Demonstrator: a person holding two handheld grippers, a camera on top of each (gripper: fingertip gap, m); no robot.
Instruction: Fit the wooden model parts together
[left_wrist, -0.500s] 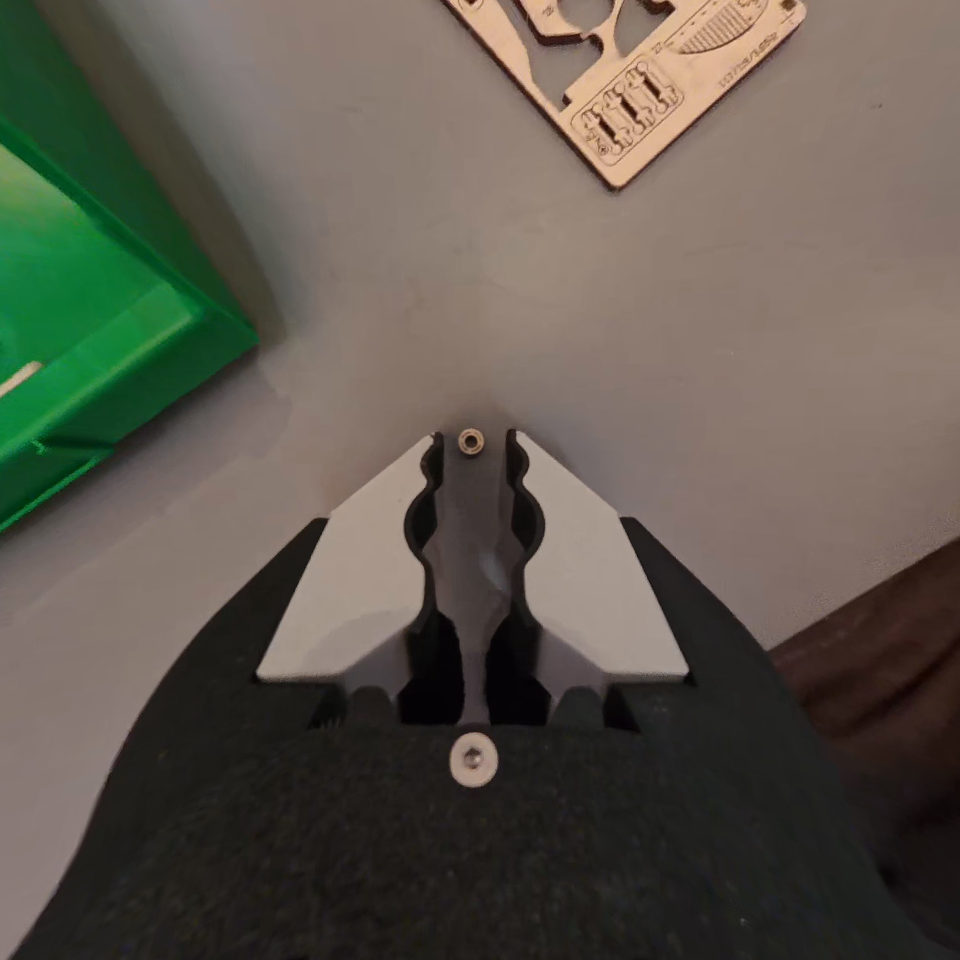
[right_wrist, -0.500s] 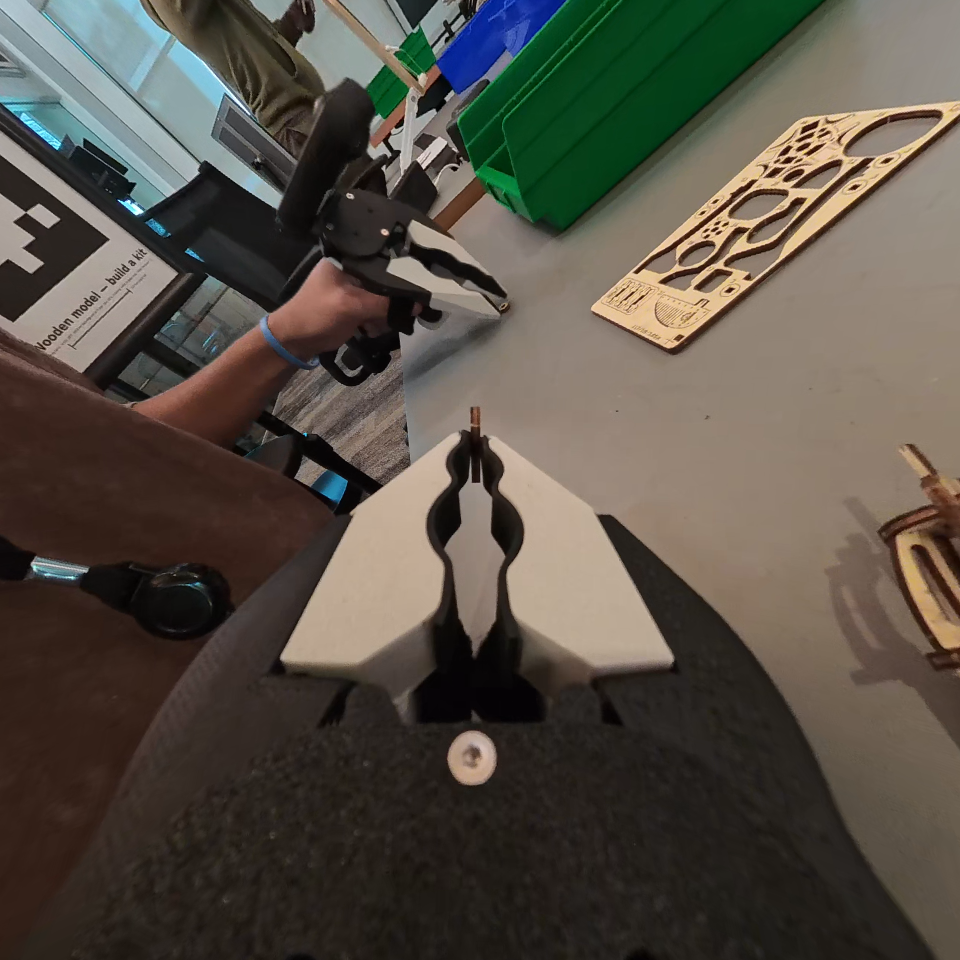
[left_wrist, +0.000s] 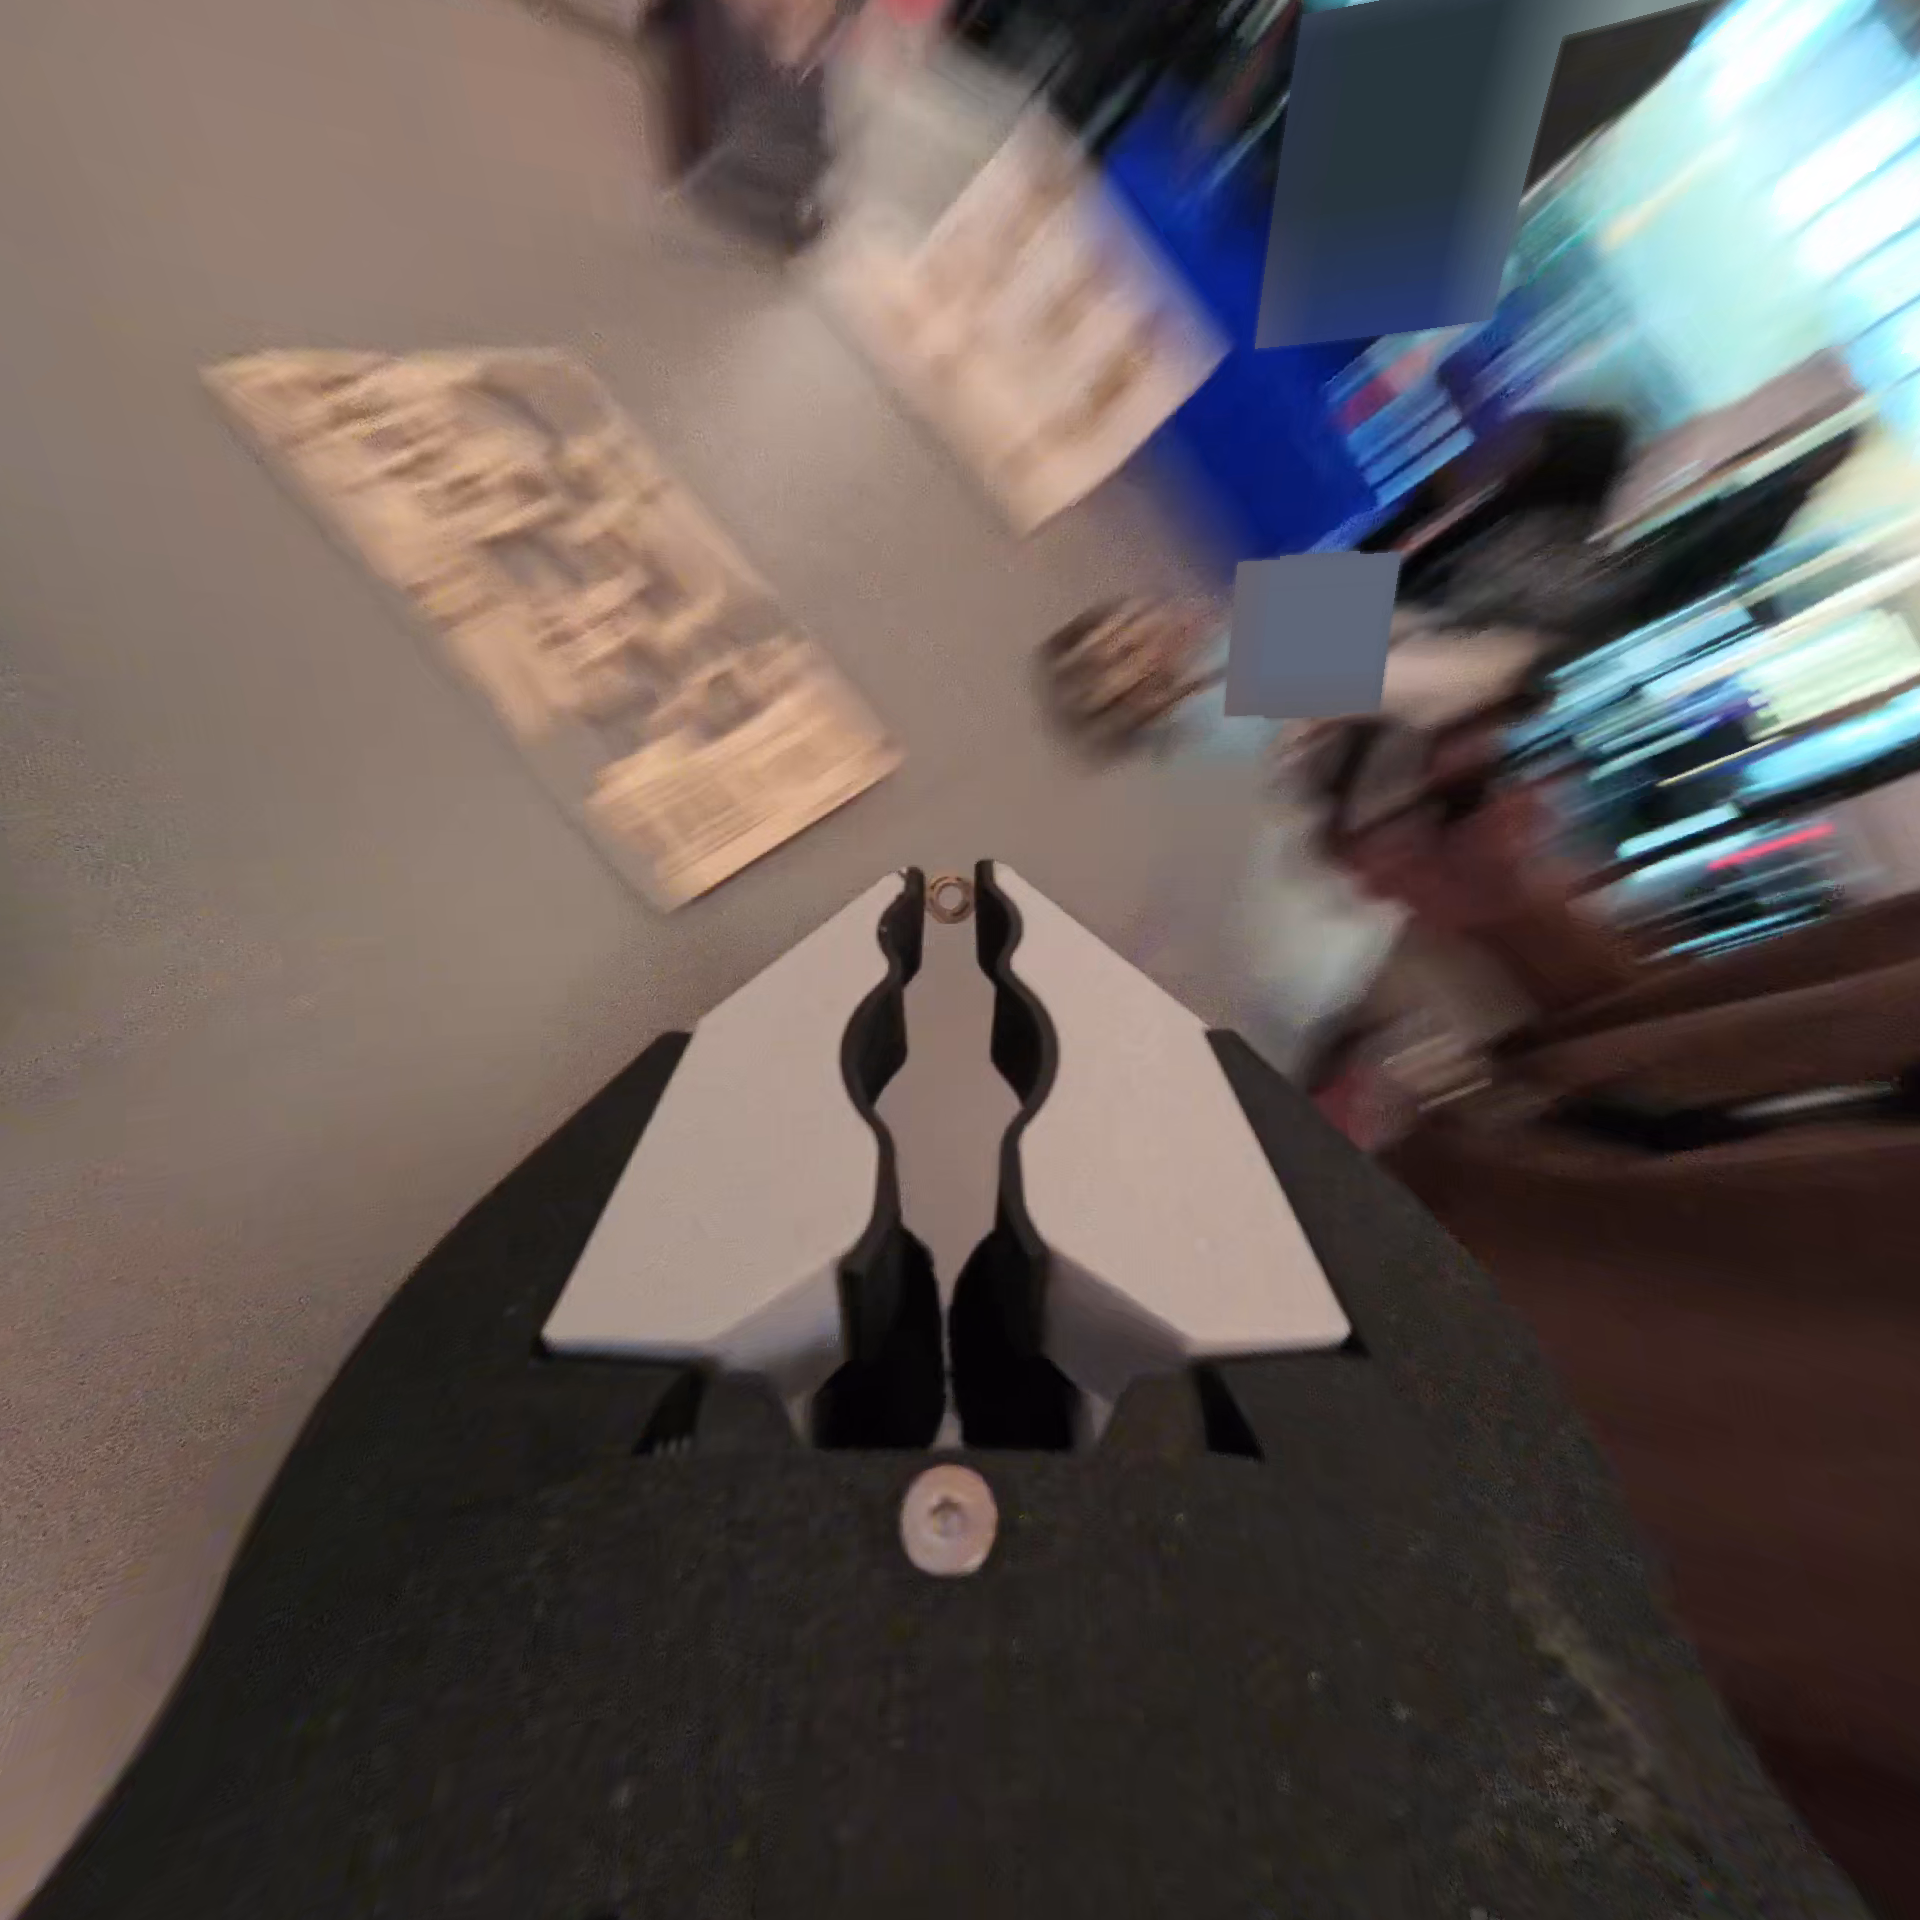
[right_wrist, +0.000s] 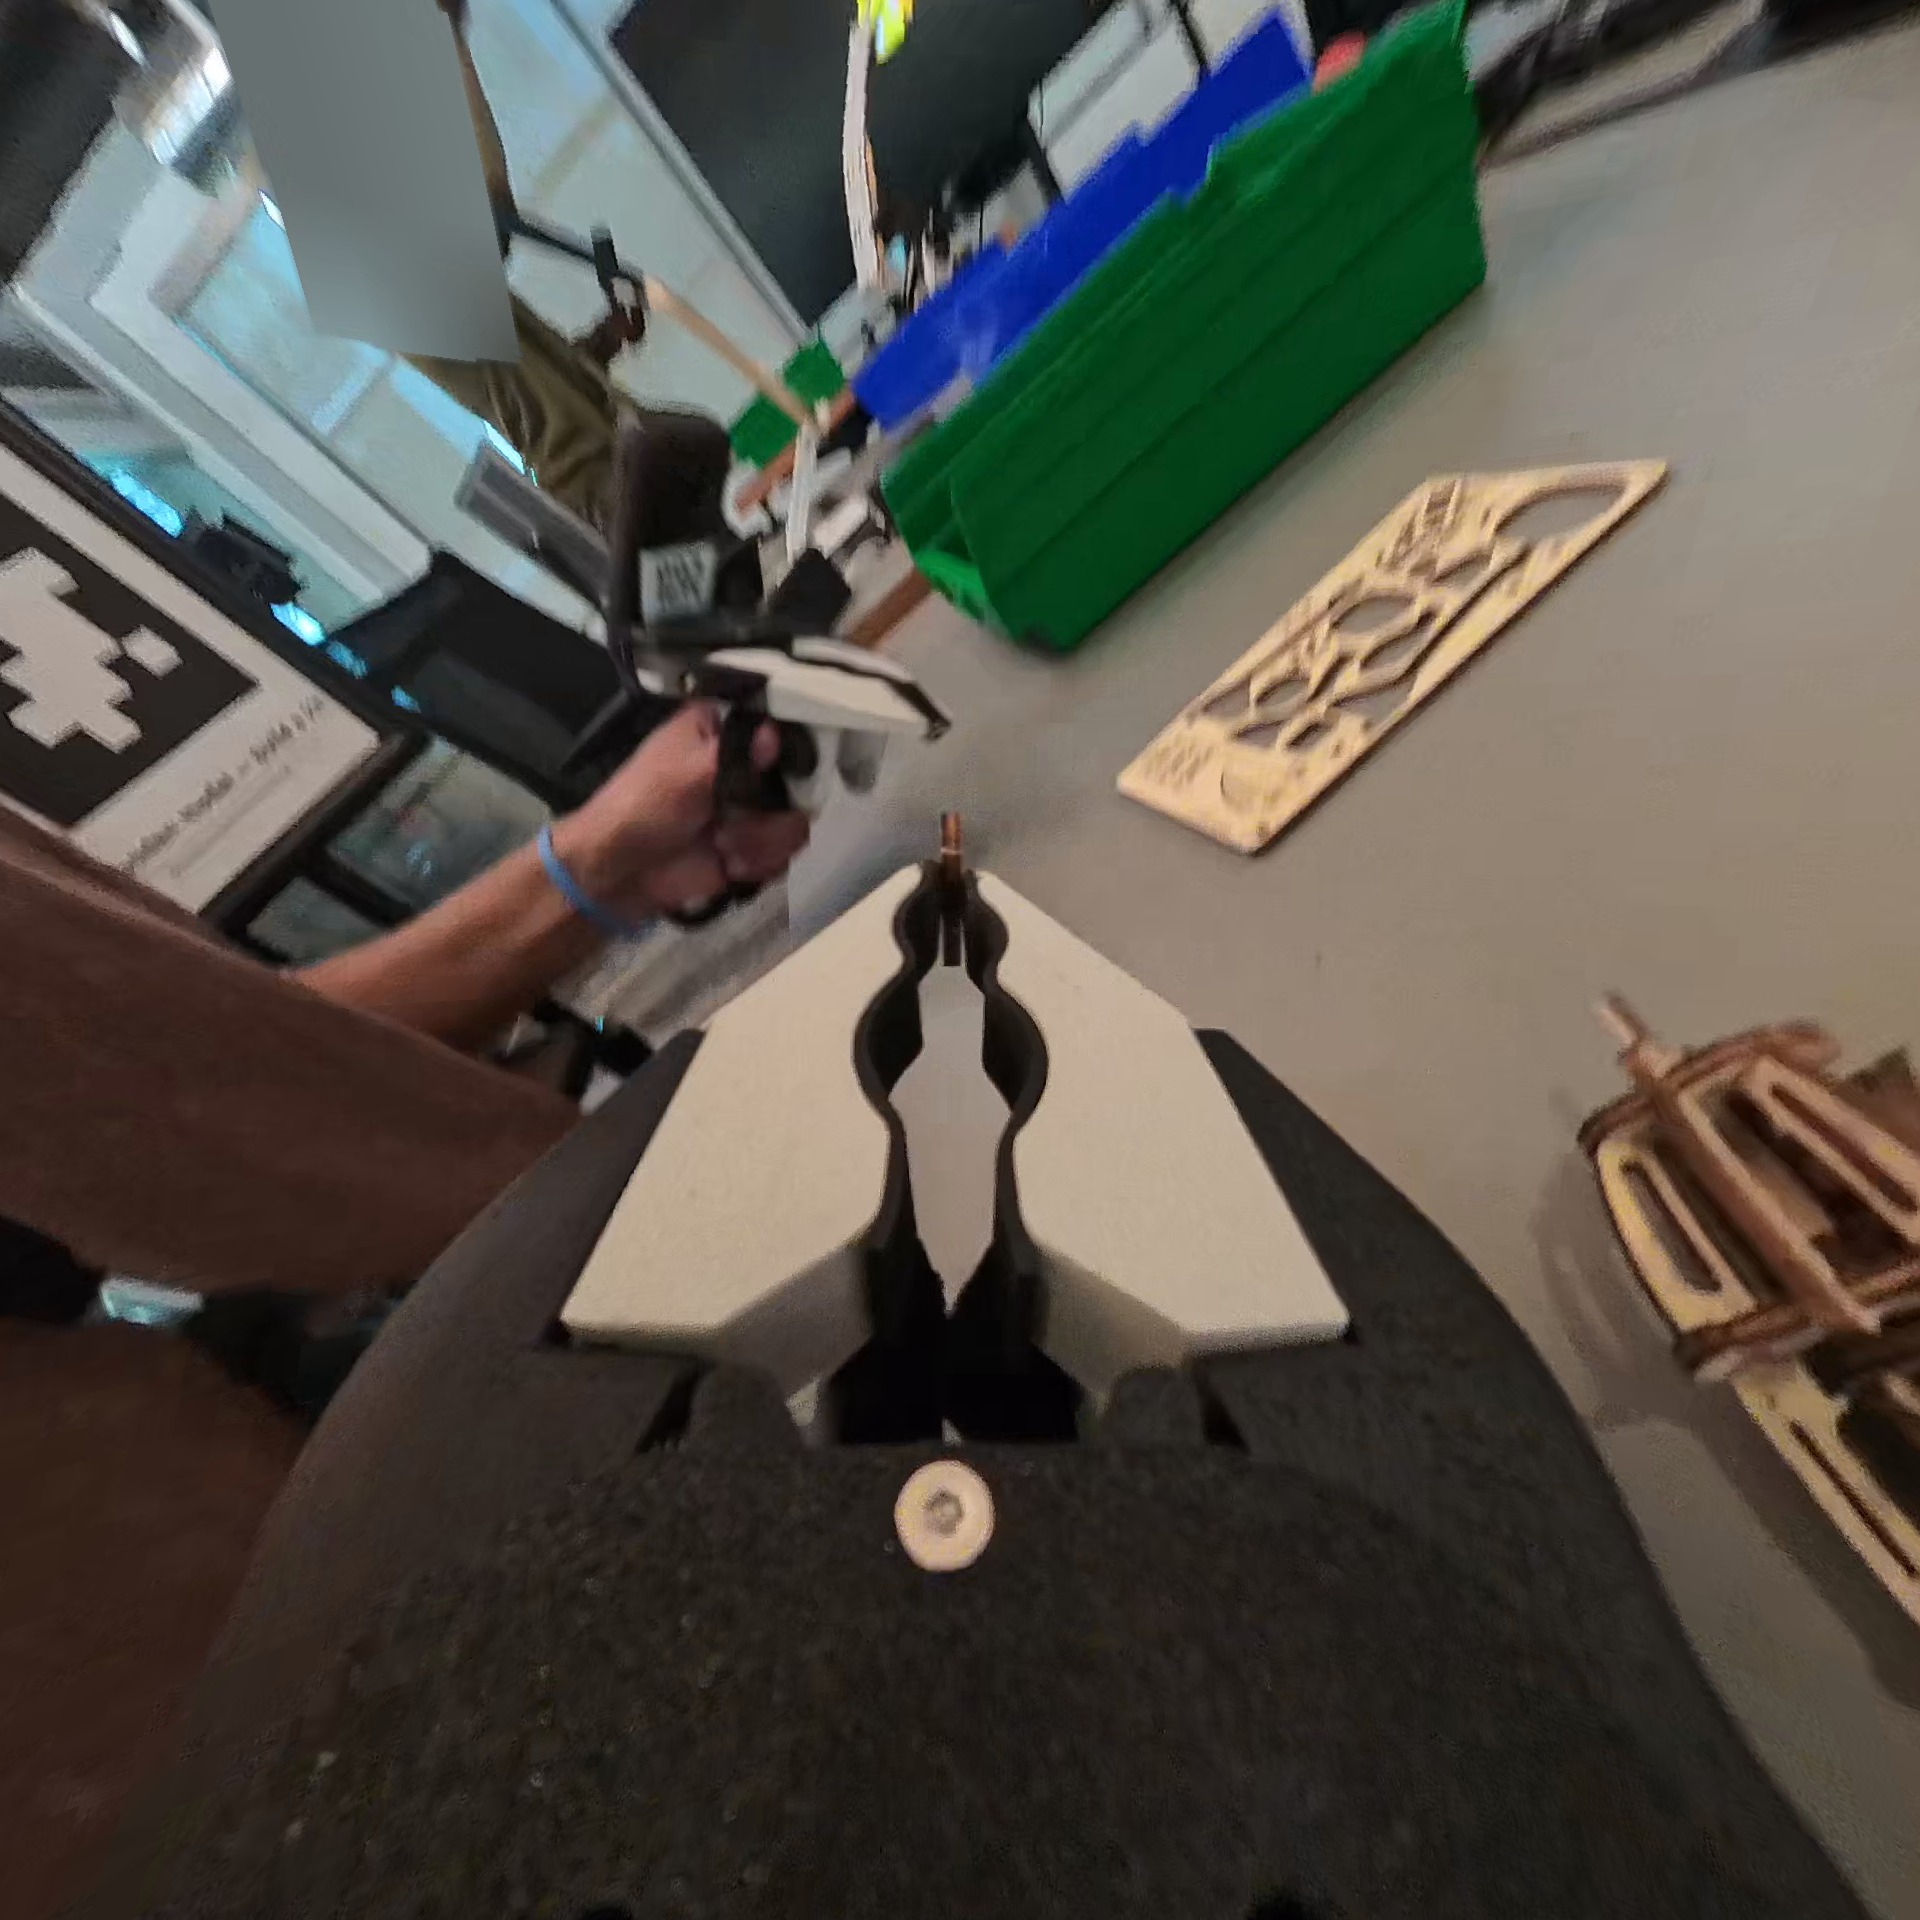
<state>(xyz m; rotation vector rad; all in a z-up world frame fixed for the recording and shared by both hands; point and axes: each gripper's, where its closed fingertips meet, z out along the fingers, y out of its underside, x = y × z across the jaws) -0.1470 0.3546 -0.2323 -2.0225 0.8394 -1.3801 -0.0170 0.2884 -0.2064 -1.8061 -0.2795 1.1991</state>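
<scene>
My left gripper (left_wrist: 948, 883) is shut on a small metal ring (left_wrist: 948, 900) held between its tips, lifted off the grey table. It also shows in the right wrist view (right_wrist: 930, 725), held in a hand to the left of the table edge. My right gripper (right_wrist: 949, 883) is shut on a thin wooden piece (right_wrist: 950, 844) that sticks up past its tips. A punched-out wooden parts sheet (right_wrist: 1392, 655) lies flat on the table ahead; in the left wrist view the sheet (left_wrist: 551, 613) is blurred. A partly built wooden model (right_wrist: 1766, 1195) lies at the right.
Green bins (right_wrist: 1195, 416) and blue bins (right_wrist: 1039, 270) stand along the table's far side. A second, blurred wooden sheet (left_wrist: 1018, 332) lies farther off. A brown sleeve (right_wrist: 208, 1039) fills the left. A person stands behind the table edge.
My left gripper has lifted off the table and swung to level, still holding the ring; its view is now motion-blurred. My right gripper has shifted slightly with the wooden piece still held.
</scene>
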